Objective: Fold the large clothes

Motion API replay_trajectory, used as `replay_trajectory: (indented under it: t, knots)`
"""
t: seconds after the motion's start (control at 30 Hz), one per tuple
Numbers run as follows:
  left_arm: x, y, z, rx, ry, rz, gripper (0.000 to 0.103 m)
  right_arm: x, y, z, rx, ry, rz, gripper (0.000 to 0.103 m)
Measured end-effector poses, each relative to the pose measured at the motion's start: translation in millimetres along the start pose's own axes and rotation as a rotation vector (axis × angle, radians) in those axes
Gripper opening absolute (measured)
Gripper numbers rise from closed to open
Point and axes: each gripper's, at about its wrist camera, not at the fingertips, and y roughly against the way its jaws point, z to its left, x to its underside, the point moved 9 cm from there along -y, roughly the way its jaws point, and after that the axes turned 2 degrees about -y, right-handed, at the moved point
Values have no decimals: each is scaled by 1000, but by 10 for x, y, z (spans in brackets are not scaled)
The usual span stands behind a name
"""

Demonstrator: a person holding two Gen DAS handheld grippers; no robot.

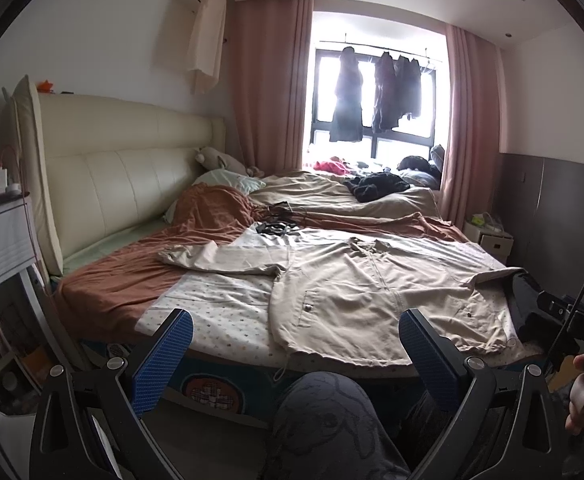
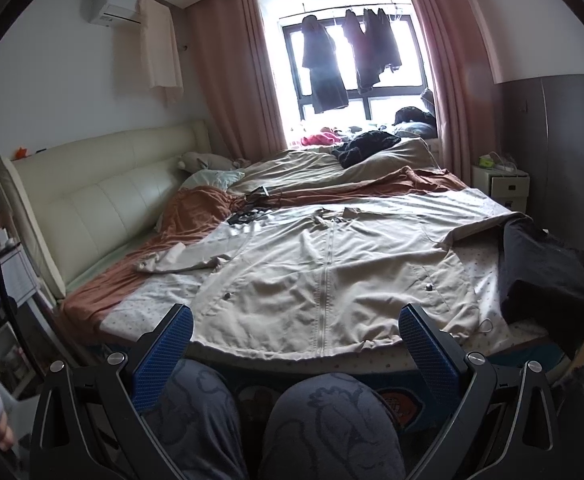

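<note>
Your beige zip jacket (image 2: 328,264) lies spread front-up on the bed (image 2: 488,276), zipper closed, one sleeve (image 1: 220,258) stretched sideways, hem at the near edge. Left hand-held gripper (image 1: 296,344) and right hand-held gripper (image 2: 296,340): both released, holding nothing.

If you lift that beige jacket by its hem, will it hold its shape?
Probably not: the jacket lies flat and wrinkled, so it likely droops. Its spread sleeve would likely dangle. The thin cloth looks light.

Each gripper (image 1: 296,344) (image 2: 296,340) has black arms, silver screws and bumpy blue pads (image 1: 164,360). Grey trousers (image 2: 332,432) have drawn pictures.
</note>
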Motion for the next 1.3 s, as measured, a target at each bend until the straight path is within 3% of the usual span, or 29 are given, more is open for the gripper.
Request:
replay_trajectory:
  t: [0.37,0.93,1.3]
  knots:
    - [-33,-356,-15,-14,15,23,103,-65,-248,-120,-21,-23,20,103]
    - [-127,-1218,55,-57,31,84,103,-332,-1110,-304,-16,-36,66,103]
    - [-217,-1885,342,-123,51,150,103,-605,-1855,-332,-30,-61,93,103]
